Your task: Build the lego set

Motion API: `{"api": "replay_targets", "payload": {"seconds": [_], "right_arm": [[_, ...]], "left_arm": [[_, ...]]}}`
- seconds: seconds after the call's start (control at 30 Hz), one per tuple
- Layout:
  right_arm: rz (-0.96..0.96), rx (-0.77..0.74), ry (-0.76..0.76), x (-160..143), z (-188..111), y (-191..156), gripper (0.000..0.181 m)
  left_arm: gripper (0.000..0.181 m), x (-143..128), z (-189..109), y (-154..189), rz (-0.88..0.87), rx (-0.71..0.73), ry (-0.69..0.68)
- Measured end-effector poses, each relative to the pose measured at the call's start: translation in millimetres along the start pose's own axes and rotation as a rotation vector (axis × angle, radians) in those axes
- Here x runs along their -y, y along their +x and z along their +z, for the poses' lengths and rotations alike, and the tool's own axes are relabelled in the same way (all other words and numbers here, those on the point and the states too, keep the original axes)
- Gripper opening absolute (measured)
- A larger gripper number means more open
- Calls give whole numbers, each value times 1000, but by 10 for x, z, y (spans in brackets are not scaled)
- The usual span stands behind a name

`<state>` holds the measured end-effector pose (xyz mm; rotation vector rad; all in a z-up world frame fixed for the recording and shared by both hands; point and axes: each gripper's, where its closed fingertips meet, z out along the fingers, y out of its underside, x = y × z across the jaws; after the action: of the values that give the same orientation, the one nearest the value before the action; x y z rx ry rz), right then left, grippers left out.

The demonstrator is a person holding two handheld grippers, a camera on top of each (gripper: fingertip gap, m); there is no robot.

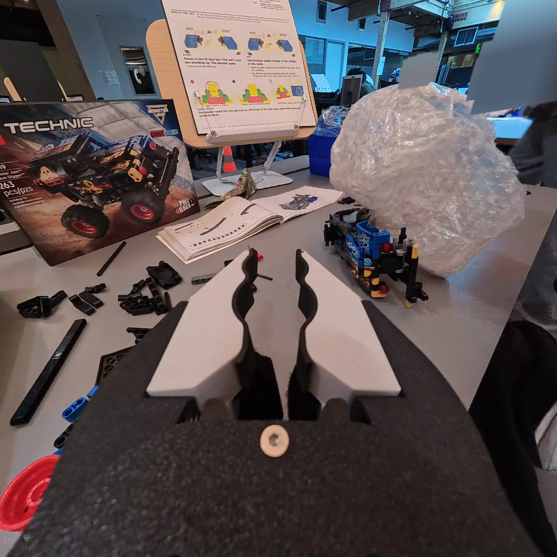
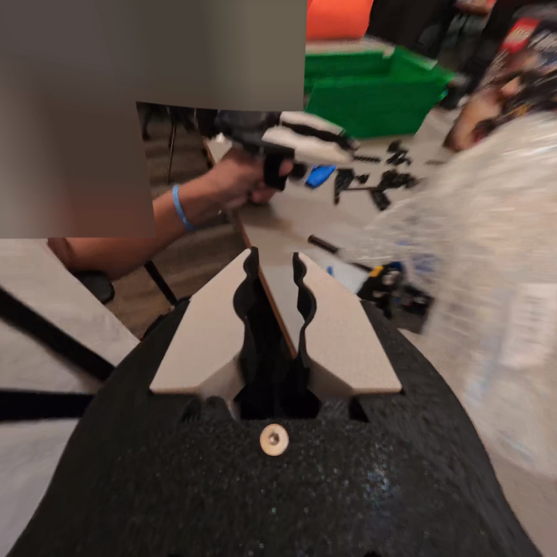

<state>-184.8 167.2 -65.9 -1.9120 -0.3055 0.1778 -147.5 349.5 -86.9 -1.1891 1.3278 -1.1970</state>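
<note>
Left wrist view: both grippers' jaws apart and empty, left gripper [image 1: 275, 256] above loose black pieces [image 1: 141, 298].

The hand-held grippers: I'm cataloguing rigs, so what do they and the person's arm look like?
Each hand-held gripper has two pale grey wedge-shaped fingers lined with wavy black pads, on a grainy black body with one silver screw. The forearm is bare, with a light blue wristband.

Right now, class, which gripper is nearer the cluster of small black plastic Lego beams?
Left. The left gripper hangs just right of the cluster, almost over it; the right gripper is back at the grey table's near edge, with the cluster far ahead.
</note>
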Motion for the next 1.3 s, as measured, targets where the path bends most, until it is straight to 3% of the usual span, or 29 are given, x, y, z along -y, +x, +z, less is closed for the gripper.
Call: {"api": "replay_targets", "payload": {"seconds": [0.1, 0.2, 0.27, 0.37, 0.53, 0.67, 1.23, 1.3], "right_arm": [[36, -241, 36, 140, -766, 878, 22], [59, -577, -75, -289, -1424, 2145, 21], [102, -683, -206, -814, -1596, 2827, 21], [245, -627, -243, -1307, -1501, 3318, 21], [420, -604, -238, -1645, -1344, 3650, 19], [390, -673, -331, -1809, -1281, 3785, 19], [343, -678, -398, -1870, -1187, 3823, 14], [322, -691, -374, -1832, -1205, 3840, 4]], "left_arm": [[23, -14, 9, 1, 6, 4, -11], [23, -18, 12, 3, 18, 11, -13], [23, -21, 14, 8, 29, 18, -14], [23, -33, 22, 17, 47, 25, -23], [21, -44, 28, 31, 75, 37, -30], [20, -78, 53, 22, 72, 39, -55], [20, -148, 105, -5, 51, 42, -108], [20, -152, 108, -5, 52, 42, -111]]}}
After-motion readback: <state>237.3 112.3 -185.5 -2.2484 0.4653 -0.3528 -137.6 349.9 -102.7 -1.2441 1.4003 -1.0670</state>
